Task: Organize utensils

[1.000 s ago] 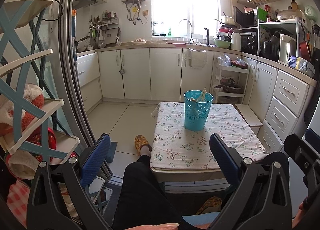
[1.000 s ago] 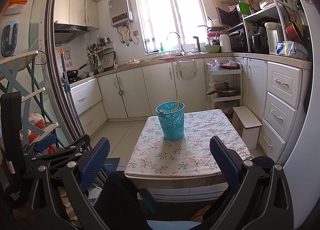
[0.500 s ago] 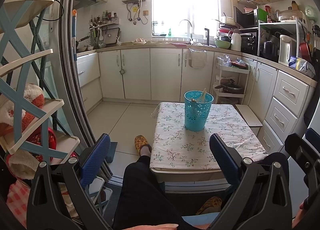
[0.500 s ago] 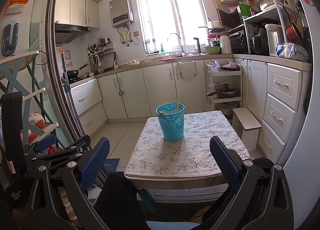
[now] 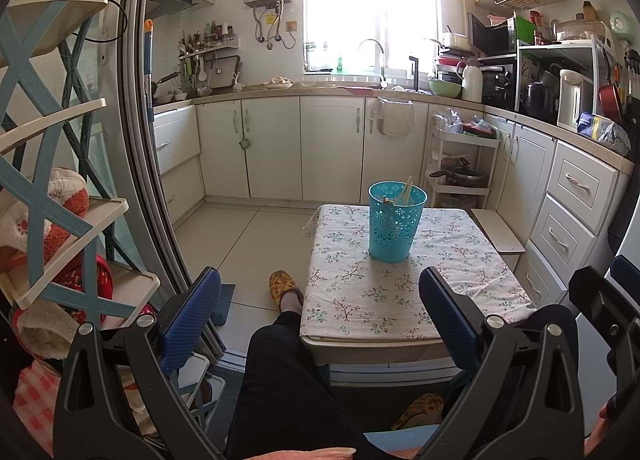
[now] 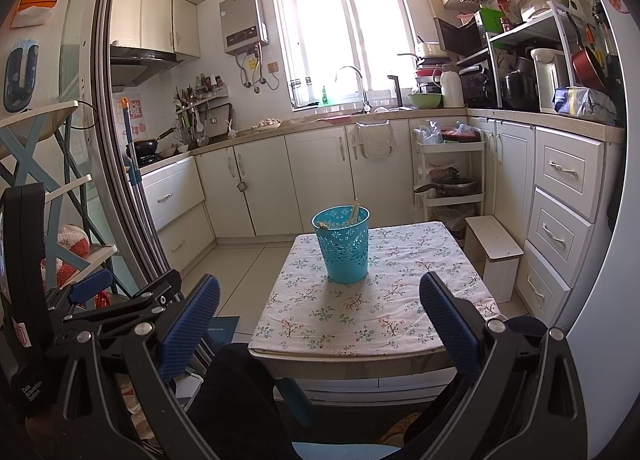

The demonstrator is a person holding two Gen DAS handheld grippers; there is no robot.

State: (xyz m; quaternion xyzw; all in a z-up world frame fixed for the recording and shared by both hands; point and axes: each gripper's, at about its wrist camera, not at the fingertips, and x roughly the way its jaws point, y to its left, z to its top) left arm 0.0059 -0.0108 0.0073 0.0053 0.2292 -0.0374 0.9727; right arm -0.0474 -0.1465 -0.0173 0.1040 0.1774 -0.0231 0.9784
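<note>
Fingers (image 5: 196, 312) spread, floral table (image 5: 404, 300), teal basket (image 5: 394, 225), white kitchen cabinets (image 5: 332, 147)

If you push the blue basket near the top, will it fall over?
Probably, yes. The basket is tall, narrower at its base, and stands on a soft cloth, so a high push may tip it. Its thin cut-out walls suggest it is light. The chopsticks leaning inside might spill.

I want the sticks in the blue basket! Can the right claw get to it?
Probably yes. The right claw is open and empty, the teal basket stands straight ahead on the table, and only bare floral tablecloth lies between them. It simply needs moving forward.
</note>
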